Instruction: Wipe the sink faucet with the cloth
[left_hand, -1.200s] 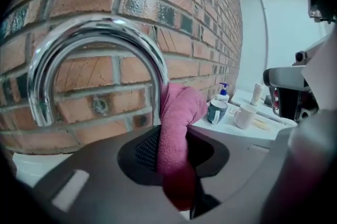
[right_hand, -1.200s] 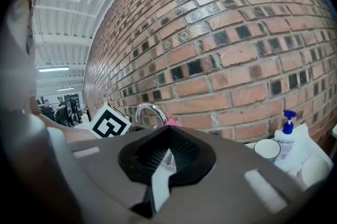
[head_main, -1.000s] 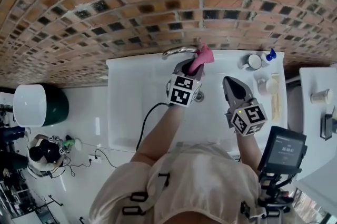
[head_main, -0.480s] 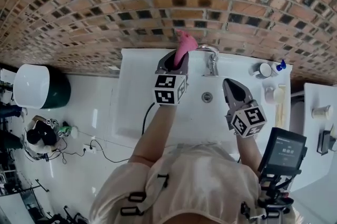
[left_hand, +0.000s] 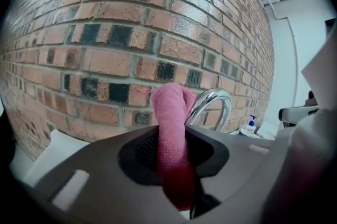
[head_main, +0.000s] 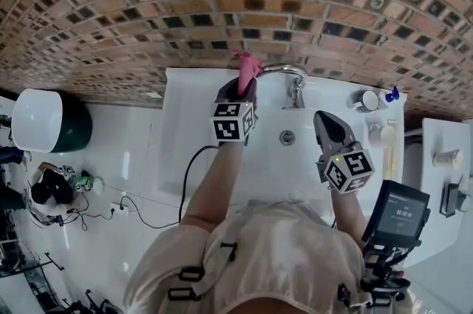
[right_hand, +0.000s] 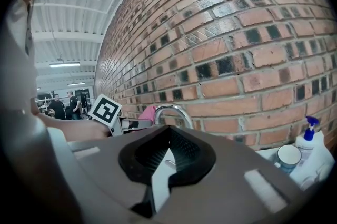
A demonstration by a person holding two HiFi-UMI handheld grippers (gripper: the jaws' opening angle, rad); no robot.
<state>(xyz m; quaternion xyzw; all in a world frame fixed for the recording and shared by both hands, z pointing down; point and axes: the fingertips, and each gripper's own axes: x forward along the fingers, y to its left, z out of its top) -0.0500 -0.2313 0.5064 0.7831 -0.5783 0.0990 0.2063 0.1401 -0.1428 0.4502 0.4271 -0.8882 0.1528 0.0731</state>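
Observation:
The chrome faucet (head_main: pixel 288 72) arches over the white sink (head_main: pixel 192 150) at the brick wall. My left gripper (head_main: pixel 238 92) is shut on a pink cloth (head_main: pixel 246 67), which sticks up from the jaws right at the left end of the spout; I cannot tell whether they touch. In the left gripper view the cloth (left_hand: pixel 171 107) stands upright in that gripper (left_hand: pixel 174 136), just left of the faucet (left_hand: pixel 213 99). My right gripper (head_main: pixel 329 129) hangs over the sink's right part, shut and holding nothing. The right gripper view has the faucet (right_hand: pixel 171 110) beyond this gripper (right_hand: pixel 168 130).
A mug (head_main: pixel 367 100), a blue-topped pump bottle (head_main: pixel 389 94) and a white cup (head_main: pixel 377 134) stand on the sink's right ledge. The drain (head_main: pixel 287 137) lies between the grippers. A round bin (head_main: pixel 44 131) stands on the floor at left. A screen device (head_main: pixel 399 213) is at lower right.
My left gripper has carried the cloth leftwards along the faucet, from its arch to the spout's left end. The right gripper has hardly moved.

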